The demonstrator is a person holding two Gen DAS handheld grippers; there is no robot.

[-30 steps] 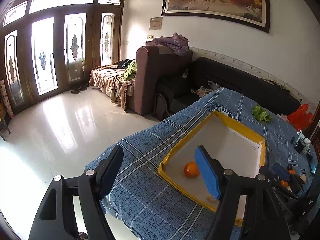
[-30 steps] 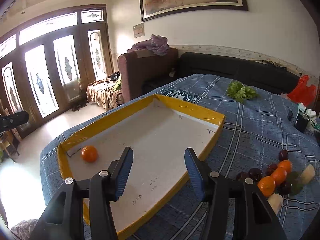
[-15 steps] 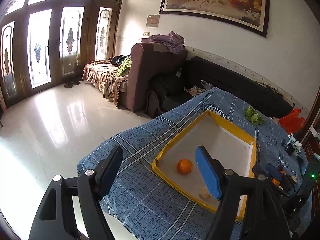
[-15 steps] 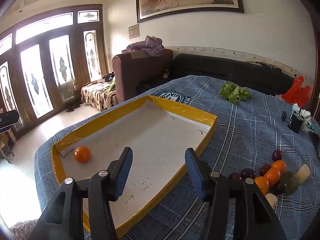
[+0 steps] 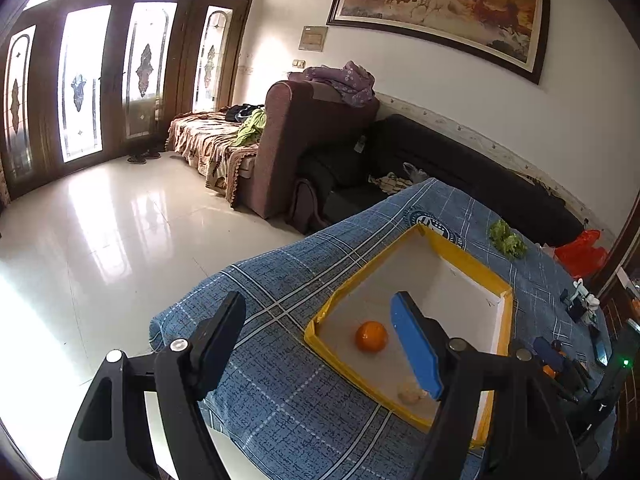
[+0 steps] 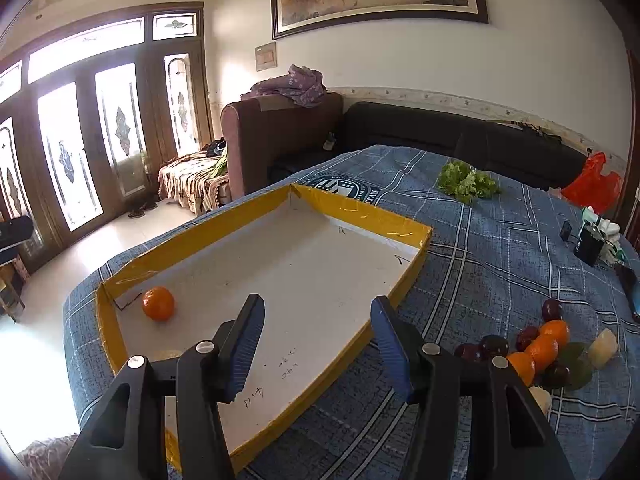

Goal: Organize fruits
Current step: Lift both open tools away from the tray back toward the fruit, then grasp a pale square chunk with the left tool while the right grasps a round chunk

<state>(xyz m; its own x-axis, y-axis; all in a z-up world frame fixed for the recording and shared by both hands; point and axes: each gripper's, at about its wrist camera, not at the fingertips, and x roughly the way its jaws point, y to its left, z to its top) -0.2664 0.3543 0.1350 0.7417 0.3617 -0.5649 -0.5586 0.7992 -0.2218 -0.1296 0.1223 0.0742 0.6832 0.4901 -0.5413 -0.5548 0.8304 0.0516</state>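
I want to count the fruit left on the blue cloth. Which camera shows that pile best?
The right wrist view: the pile of oranges and dark plums lies unobstructed beside the yellow-rimmed tray. In the left wrist view only small orange specks show behind the right gripper.

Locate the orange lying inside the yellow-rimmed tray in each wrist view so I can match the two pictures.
Left wrist: the orange sits lower centre-right, in the tray's near corner, just left of the blue finger pad.
Right wrist: the orange sits left of centre, in the tray's left corner.
Shared landmark: the yellow-rimmed tray.
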